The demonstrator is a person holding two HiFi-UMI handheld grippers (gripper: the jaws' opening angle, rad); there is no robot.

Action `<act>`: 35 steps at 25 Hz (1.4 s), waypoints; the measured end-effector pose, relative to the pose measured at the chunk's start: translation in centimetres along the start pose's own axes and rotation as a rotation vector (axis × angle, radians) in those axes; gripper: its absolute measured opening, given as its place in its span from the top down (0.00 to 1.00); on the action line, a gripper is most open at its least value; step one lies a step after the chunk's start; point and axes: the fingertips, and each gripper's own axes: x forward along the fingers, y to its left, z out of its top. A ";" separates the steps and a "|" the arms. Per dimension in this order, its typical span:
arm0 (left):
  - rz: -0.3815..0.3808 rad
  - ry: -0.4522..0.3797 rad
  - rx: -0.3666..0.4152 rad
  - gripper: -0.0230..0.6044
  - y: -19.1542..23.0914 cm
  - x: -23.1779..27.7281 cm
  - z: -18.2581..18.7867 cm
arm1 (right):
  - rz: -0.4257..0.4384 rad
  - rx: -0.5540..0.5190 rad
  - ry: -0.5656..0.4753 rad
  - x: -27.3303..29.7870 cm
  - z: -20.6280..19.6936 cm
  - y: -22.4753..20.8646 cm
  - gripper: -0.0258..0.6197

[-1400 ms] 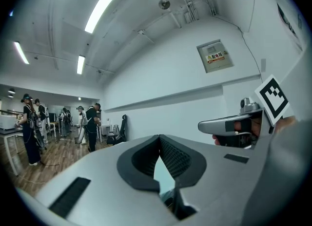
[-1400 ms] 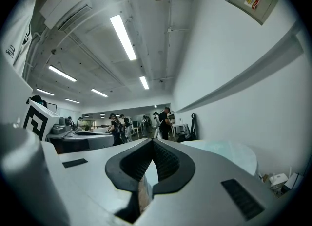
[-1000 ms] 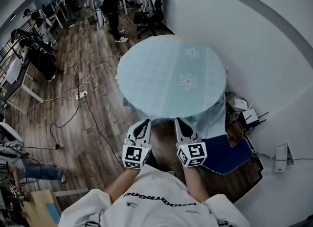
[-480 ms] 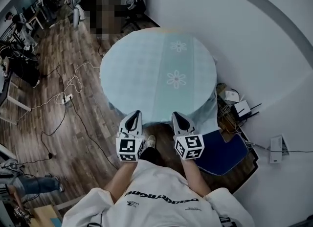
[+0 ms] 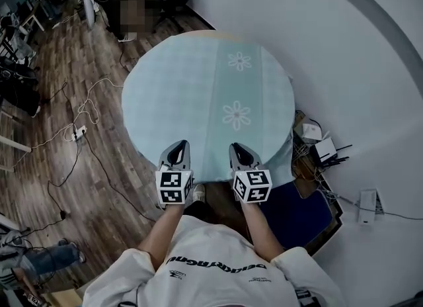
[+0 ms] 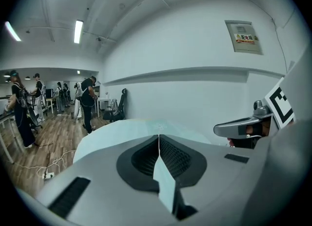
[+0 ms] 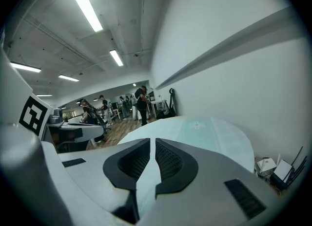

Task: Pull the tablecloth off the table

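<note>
**Both tools arrive at the near rim of the tablecloth**

Nearest is the person's white shirt point(image 5: 218, 266), with both forearms reaching forward. A second ago the tools hung short of the bench, over the wood floor point(image 5: 99, 186); now their tips lie at the cloth's near edge, and the round top sits closer in the head view. The left tool point(image 5: 179, 145) is closed, jaws meeting tip to tip, with nothing held. The right tool point(image 5: 236, 147) has just been opening; its own view shows a narrow slit between the jaws, with pale cloth visible through it and nothing pinched.

The tablecloth point(image 5: 198, 94), pale blue-green, lies flat over the whole top just ahead of both tools and drapes down at the near side. The bench shows only as a tan sliver of rim point(image 5: 215, 32) at the far side.

Only the head view shows the dark blue mat point(image 5: 304, 210) on the floor to the right and the cables point(image 5: 79, 124) to the left. Only the left gripper view shows the wall sign point(image 6: 245, 37). Only the right gripper view shows the ceiling lights point(image 7: 85, 6). Farthest off, people point(image 6: 87, 101) stand by desks.
</note>
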 end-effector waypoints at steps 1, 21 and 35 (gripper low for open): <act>-0.005 0.009 -0.008 0.93 0.6 1.1 0.0 | -0.002 0.008 0.015 1.2 0.1 -0.4 0.86; -0.040 0.264 -0.114 0.69 8.5 17.7 -5.6 | -0.119 0.089 0.222 19.1 -3.4 -6.7 0.62; 0.006 0.373 -0.082 0.52 14.4 26.4 -10.6 | -0.230 0.072 0.335 28.0 -6.9 -12.6 0.51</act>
